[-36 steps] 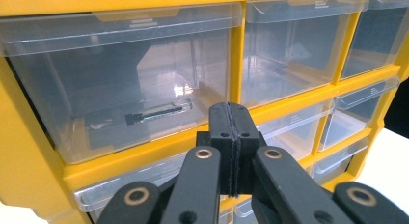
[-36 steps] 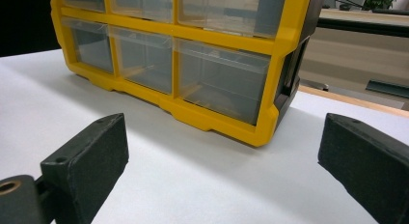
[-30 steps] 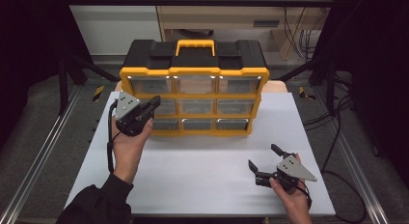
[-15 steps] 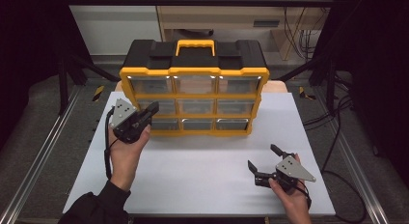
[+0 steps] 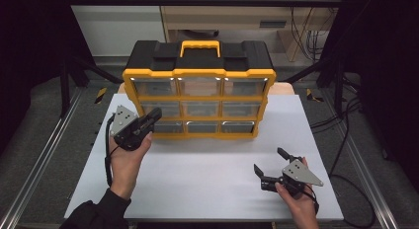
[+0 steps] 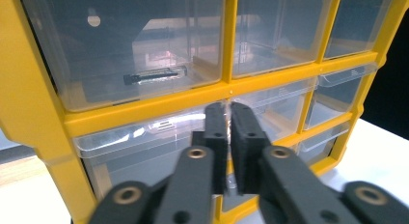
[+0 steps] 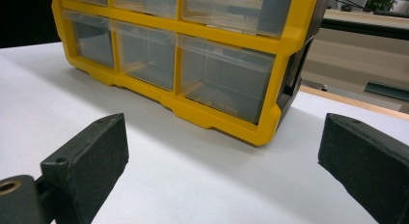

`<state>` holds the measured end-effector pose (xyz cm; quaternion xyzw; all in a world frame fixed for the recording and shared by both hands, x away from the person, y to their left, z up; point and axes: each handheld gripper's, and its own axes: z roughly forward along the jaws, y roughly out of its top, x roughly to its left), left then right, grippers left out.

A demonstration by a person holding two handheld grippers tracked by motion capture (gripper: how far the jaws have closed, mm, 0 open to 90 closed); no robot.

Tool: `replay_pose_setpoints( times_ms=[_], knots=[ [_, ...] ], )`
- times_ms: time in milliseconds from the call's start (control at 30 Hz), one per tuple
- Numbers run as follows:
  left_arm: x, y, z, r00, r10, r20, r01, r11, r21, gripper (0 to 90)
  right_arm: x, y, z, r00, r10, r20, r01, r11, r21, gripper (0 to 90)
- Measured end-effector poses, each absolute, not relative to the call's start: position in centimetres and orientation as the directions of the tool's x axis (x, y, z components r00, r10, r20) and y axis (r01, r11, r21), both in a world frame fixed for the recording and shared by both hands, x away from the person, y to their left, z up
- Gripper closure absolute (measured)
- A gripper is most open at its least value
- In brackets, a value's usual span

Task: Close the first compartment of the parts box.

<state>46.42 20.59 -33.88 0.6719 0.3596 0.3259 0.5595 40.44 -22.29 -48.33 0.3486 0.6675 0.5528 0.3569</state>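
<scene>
A yellow and black organizer (image 5: 197,71) with clear drawers stands at the back middle of the white table (image 5: 212,170). My left gripper (image 5: 156,113) is held up against its left column. In the left gripper view its jaws (image 6: 230,115) are shut to a thin slit, at the upper lip of the middle-left drawer (image 6: 144,147). I cannot tell if they touch it. The drawer above holds a small black part (image 6: 153,75). My right gripper (image 5: 269,160) rests low at the front right, open. Its jaws (image 7: 222,132) stand wide apart and point at the organizer's (image 7: 231,40) lower right corner.
Bare white table lies between the organizer and both hands. A wooden edge (image 7: 347,101) shows behind the table. Dark metal rails (image 5: 39,155) run along both sides. Cables (image 5: 346,120) hang off the right. A pale cabinet (image 5: 222,17) stands behind.
My left gripper has dropped slightly and drawn a little toward me along the organizer's left column. The right gripper has stayed put.
</scene>
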Motion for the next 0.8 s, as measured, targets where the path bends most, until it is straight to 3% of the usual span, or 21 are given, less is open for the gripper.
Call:
replay_pose_setpoints(
  times_ms=[100, 367, 800],
  knots=[
    [46.3, 20.6, -34.0, 0.541, 0.839, 0.05, 0.096, -0.12, 0.988, 74.6, 40.5, -22.3, -48.3, -0.502, 0.86, -0.093, 0.069, 0.147, 0.987, 4.0],
    [45.8, 20.5, -34.7, 0.573, 0.818, 0.045, 0.046, -0.087, 0.995, 41.0, 40.5, -22.3, -48.3, -0.502, 0.86, -0.092, 0.07, 0.147, 0.987, 4.0],
    [45.2, 20.6, -36.0, 0.622, 0.782, 0.045, 0.042, -0.091, 0.995, 15.1, 40.5, -22.3, -48.3, -0.503, 0.859, -0.09, 0.073, 0.147, 0.986, 3.9]
  ],
)
